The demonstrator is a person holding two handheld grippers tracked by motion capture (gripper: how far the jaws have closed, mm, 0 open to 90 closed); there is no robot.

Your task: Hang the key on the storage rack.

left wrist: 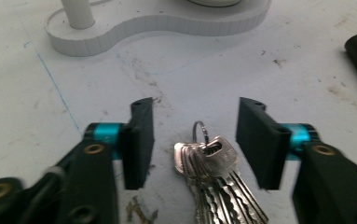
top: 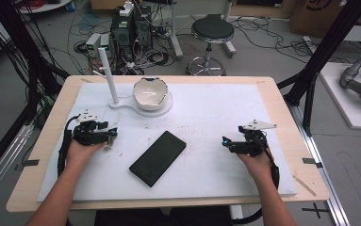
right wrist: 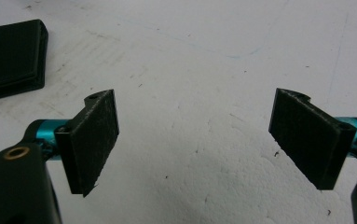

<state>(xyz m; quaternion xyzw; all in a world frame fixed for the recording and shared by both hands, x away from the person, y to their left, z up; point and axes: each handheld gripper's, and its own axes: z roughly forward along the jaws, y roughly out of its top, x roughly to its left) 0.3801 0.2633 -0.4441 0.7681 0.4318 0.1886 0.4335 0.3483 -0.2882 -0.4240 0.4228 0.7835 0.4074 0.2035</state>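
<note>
A bunch of silver keys (left wrist: pixel 211 168) on a ring lies flat on the white mat (top: pixel 216 117). My left gripper (left wrist: pixel 195 128) is low over the mat with one jaw on each side of the keys. Both pads stand off the keys with a gap on either side, so it is open. In the high view the left gripper (top: pixel 111 134) is at the mat's left, with the keys (top: pixel 108 146) at its tip. My right gripper (top: pixel 225 141) rests at the mat's right. Its jaws (right wrist: pixel 195 135) are wide open over bare mat.
A black phone (top: pixel 158 157) lies diagonally mid-mat, between the two grippers. A white bowl (top: pixel 150 93) sits on a white stand with an upright post (top: pixel 108 75) at the back left. A stool (top: pixel 212 30) and cables are on the floor beyond the table.
</note>
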